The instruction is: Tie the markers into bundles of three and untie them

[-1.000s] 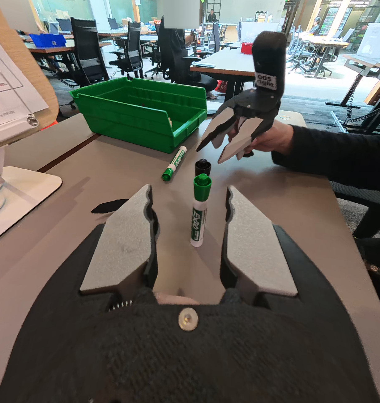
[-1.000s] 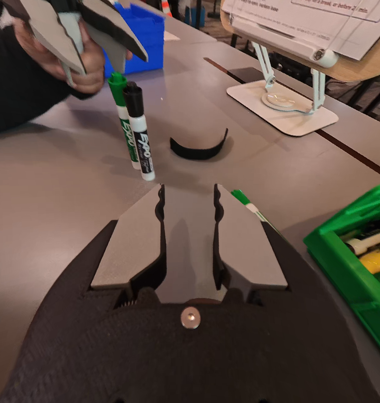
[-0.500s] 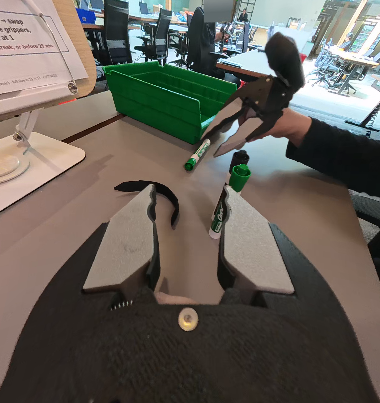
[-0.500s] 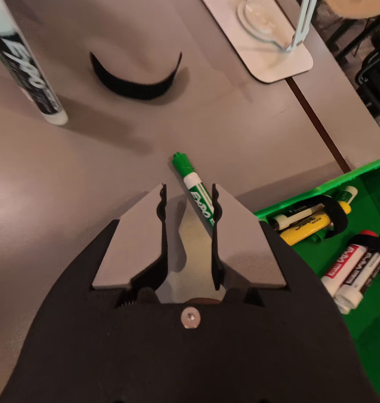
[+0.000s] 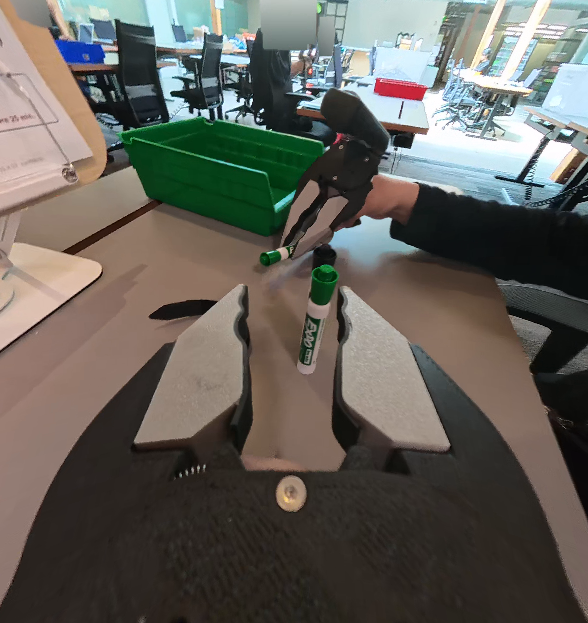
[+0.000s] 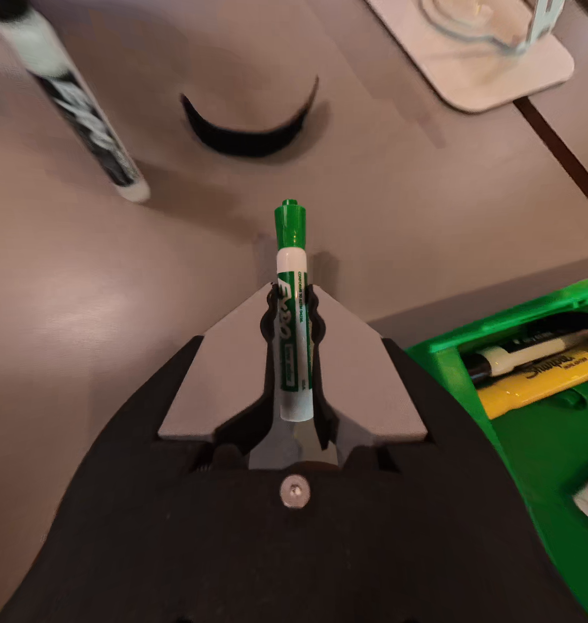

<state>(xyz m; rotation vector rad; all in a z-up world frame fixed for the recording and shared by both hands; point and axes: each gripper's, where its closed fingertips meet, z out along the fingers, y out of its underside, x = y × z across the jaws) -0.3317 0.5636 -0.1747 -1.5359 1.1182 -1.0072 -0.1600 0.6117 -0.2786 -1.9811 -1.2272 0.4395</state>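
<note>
My left gripper [image 5: 292, 293] is open. A green marker [image 5: 314, 323] stands upright on the grey table [image 5: 150, 269] between its fingers, nearer the right pad, with a gap on both sides. A black marker [image 5: 323, 256] stands just behind it and also shows in the right wrist view [image 6: 73, 101]. My right gripper [image 6: 292, 290] is shut on a second green marker [image 6: 292, 303], whose cap sticks out past the fingertips. The left wrist view shows that gripper [image 5: 294, 247] tilted down over this marker [image 5: 274, 256] at the table surface. A curved black strap [image 6: 252, 135] lies loose on the table.
A green bin [image 6: 488, 330] to my right gripper's right holds a yellow marker [image 6: 538, 377] and other markers. It stands behind the markers in the left wrist view [image 5: 218, 168]. A white document stand base [image 5: 32, 269] is at the left. A person's sleeve [image 5: 505, 236] reaches in from the right. About 20 cm separates my left fingertips from my right. My right tips are roughly 12 cm from the curved black strap [image 6: 252, 135].
My right gripper dropped onto the lying green marker and shut on it. My left gripper narrowed a little and shifted, so the upright green marker stands between its fingers again.
</note>
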